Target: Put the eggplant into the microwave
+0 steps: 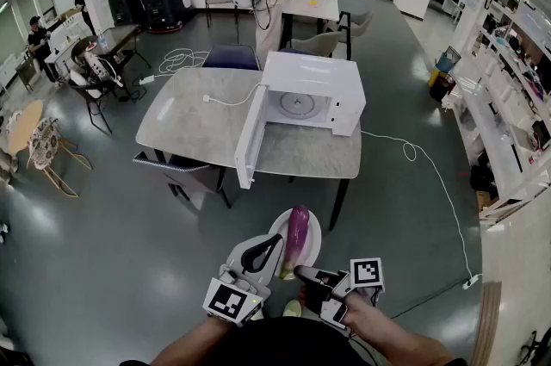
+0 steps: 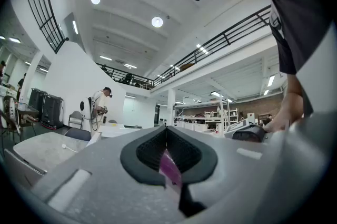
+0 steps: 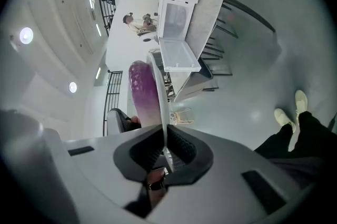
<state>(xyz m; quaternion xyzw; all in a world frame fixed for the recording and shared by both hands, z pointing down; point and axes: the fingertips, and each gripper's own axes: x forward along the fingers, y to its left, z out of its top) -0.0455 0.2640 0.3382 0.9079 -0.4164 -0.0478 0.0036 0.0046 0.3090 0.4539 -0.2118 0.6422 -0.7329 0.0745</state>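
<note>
The left hand-held gripper [image 1: 272, 245], jaws narrow with tips together, sits just beside the round white plate [image 1: 313, 228] at its 8 o'clock. On the plate lies the long purple eggplant [image 1: 296, 233]. The right hand-held gripper [image 1: 300, 272] pinches the plate's rim at 6 o'clock. The open white microwave [image 1: 315, 78] stands on the grey stone worktop [image 1: 189, 121] at 12 o'clock.

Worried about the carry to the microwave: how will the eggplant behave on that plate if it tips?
The eggplant looks round and glossy, lying loose on the plate, so it would probably roll or slide. The right gripper pinches just the rim, so the plate may sag.
</note>
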